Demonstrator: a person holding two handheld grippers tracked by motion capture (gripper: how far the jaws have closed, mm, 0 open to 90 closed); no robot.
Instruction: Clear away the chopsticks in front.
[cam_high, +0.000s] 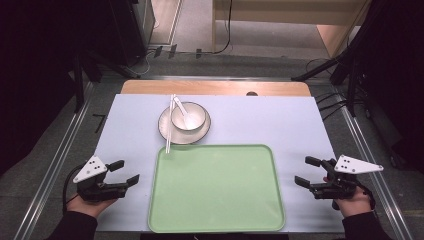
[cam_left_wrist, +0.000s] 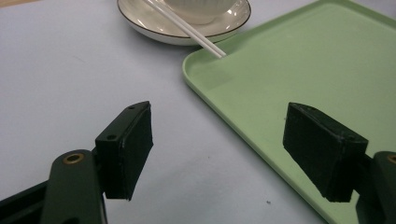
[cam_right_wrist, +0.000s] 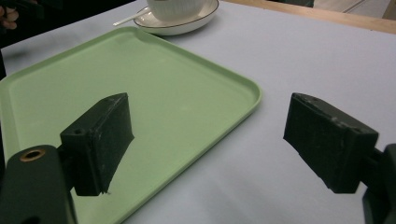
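Both grippers, left (cam_high: 126, 172) and right (cam_high: 307, 171), are waiting wide open, fingers empty; approaching the chopsticks (cam_high: 169, 125) low and squarely should be working best.

Bowl (cam_high: 188, 118) on plate (cam_high: 184, 131) behind tray (cam_high: 216, 189), between grippers.

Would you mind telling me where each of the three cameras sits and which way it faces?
High view: above the person's side, looking forward and down on the table; both hands show, with the left gripper and right gripper.
Left gripper view: on the left gripper, looking between open jaws toward the tray, chopsticks and plate.
Right gripper view: on the right gripper, jaws open, facing across the tray.
All three views share tray and plate.
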